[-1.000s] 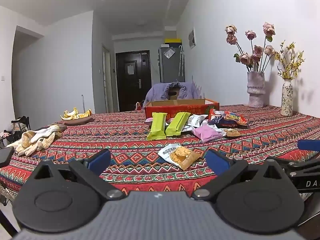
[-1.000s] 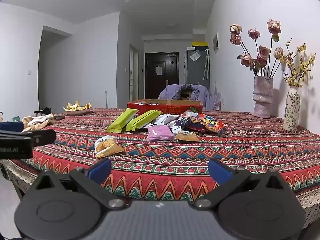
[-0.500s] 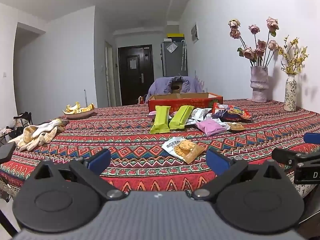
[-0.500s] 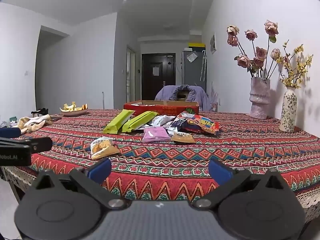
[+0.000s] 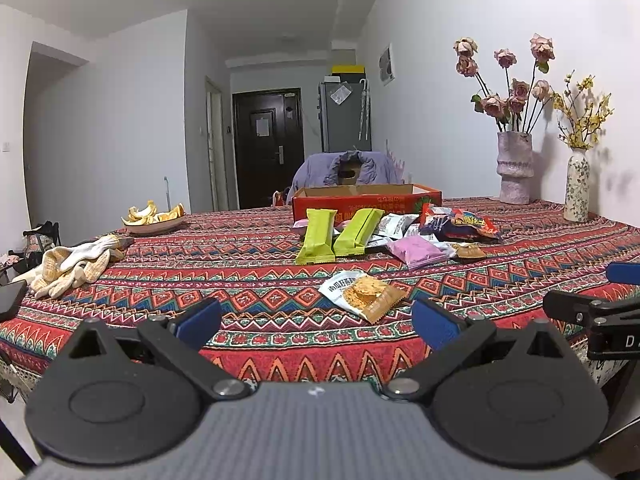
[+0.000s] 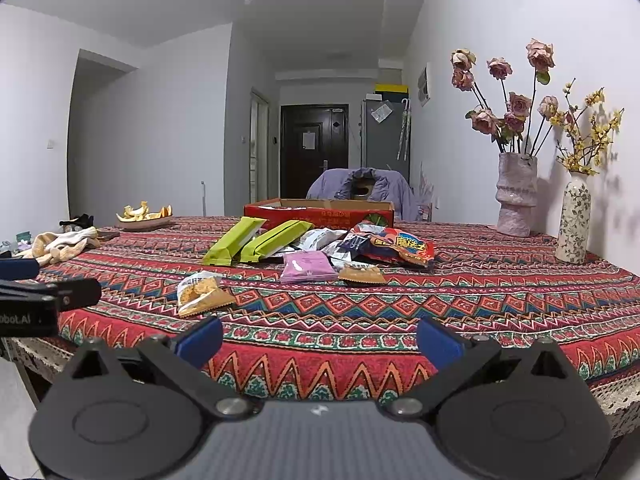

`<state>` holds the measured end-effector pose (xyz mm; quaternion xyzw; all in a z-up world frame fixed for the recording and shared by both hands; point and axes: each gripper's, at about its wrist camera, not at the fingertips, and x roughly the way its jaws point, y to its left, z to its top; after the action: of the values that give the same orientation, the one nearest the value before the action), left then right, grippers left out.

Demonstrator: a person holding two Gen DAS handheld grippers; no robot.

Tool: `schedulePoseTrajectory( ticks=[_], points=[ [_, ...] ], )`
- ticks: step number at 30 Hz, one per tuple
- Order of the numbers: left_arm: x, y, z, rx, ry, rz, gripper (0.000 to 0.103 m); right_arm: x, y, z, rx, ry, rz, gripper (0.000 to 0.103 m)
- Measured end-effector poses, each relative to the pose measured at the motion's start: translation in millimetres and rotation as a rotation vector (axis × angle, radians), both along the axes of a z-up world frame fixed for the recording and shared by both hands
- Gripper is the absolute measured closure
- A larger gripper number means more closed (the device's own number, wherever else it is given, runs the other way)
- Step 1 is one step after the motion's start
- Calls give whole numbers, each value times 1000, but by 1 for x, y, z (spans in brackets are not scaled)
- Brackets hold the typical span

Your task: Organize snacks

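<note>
Snack packets lie on a patterned tablecloth (image 5: 256, 280): two green packs (image 5: 318, 236) (image 6: 234, 240), a pink pack (image 5: 418, 250) (image 6: 306, 266), a red bag (image 5: 468, 224) (image 6: 404, 246), and a cracker packet (image 5: 362, 294) (image 6: 202, 292) nearest the front edge. A red cardboard box (image 5: 366, 200) (image 6: 320, 212) stands behind them. My left gripper (image 5: 316, 322) is open and empty at the table's front edge, just short of the cracker packet. My right gripper (image 6: 320, 338) is open and empty, to its right, at the front edge.
Two flower vases (image 5: 514, 168) (image 6: 574, 220) stand at the back right. A dish of peels (image 5: 154, 218) and a pair of gloves (image 5: 74, 268) lie at the left. A phone (image 5: 10, 300) lies at the left edge. A chair with a purple jacket (image 5: 348, 168) is behind the table.
Both grippers have shifted a little, with the table sitting slightly lower in view. Both stay open and empty. No snack has moved.
</note>
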<state>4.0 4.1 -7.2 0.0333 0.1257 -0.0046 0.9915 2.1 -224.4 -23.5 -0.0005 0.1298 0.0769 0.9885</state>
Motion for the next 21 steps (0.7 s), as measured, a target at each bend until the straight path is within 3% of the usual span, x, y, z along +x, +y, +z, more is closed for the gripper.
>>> schedulePoseTrajectory(
  ticks=[21],
  points=[
    [-3,-1,2,7,-17,-2,0,0,-1,1,5,3,11,0]
  ],
)
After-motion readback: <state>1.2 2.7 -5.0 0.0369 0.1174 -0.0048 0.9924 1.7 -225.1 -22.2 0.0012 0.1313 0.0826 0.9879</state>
